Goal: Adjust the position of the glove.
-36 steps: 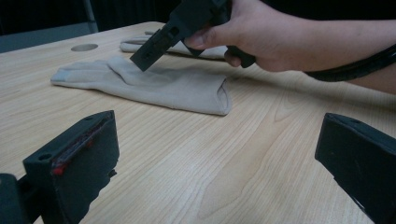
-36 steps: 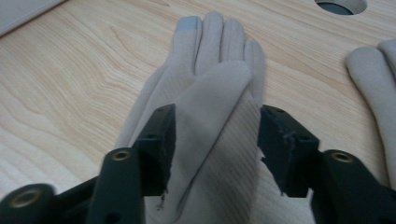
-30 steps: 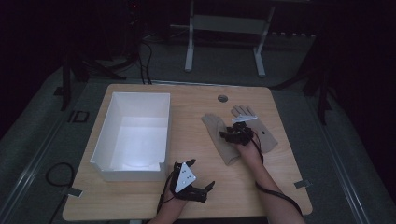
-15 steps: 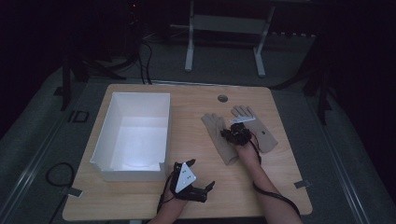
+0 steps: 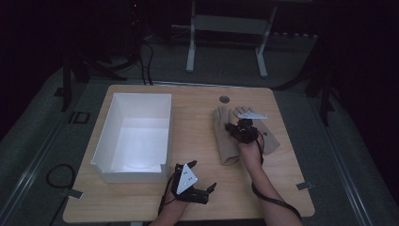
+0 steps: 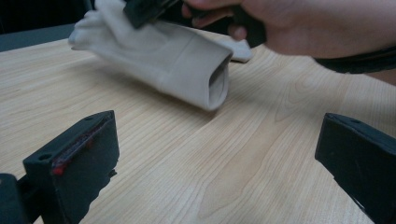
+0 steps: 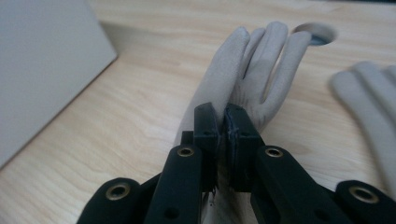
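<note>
Two beige gloves lie on the right half of the wooden table [image 5: 197,141]. My right gripper [image 5: 231,128] [image 7: 223,122] is shut on the left glove [image 5: 225,141] [image 7: 252,60], pinching a fold of cloth near the palm; its finger end hangs a little off the wood. In the left gripper view this glove [image 6: 177,51] shows its open cuff, with the right gripper [image 6: 144,9] and the hand above it. The second glove [image 5: 269,137] [image 7: 369,98] lies flat to the right. My left gripper [image 5: 203,175] [image 6: 215,140] rests open near the front edge, nothing between its jaws.
A white open box [image 5: 136,136] [image 7: 42,60] stands on the left half of the table. A round cable hole [image 5: 224,99] [image 7: 317,32] sits near the far edge. A metal stand [image 5: 226,28] and cables are on the dark floor behind.
My right gripper has shut on the left glove and risen slightly, pulling the cloth up with it. The left gripper has not moved.
</note>
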{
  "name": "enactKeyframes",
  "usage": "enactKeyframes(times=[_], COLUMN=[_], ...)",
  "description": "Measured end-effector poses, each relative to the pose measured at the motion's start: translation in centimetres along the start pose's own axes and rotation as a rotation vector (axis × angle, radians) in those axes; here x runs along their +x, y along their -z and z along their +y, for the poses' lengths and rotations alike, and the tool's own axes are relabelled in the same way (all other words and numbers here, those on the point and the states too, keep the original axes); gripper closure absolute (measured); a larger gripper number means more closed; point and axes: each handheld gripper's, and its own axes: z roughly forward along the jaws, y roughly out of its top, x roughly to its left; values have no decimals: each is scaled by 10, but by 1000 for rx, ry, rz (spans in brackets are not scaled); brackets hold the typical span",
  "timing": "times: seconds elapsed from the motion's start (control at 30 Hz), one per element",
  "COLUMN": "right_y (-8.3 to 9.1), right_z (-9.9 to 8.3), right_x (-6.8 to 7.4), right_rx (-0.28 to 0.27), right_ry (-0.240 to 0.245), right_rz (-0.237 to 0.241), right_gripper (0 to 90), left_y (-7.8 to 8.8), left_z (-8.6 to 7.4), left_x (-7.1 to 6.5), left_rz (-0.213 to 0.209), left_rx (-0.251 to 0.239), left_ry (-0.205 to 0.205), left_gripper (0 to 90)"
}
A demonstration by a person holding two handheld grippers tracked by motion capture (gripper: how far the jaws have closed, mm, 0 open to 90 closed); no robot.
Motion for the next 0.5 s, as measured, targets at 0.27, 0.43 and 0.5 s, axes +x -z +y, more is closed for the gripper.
enactKeyframes(times=[0.27, 0.43, 0.5], right_y=[32, 44, 47], right_z=[-1, -11, -19], right_x=[16, 25, 26], right_rx=[-98, -110, -105], right_ry=[-104, -143, -158], right_rz=[-56, -61, -77], right_gripper=[844, 843, 843], left_y=[0, 0, 0], left_z=[0, 0, 0], left_x=[0, 1, 1], left_rz=[1, 0, 0], left_rx=[1, 1, 1], left_ry=[1, 3, 2], left_gripper=[2, 2, 2])
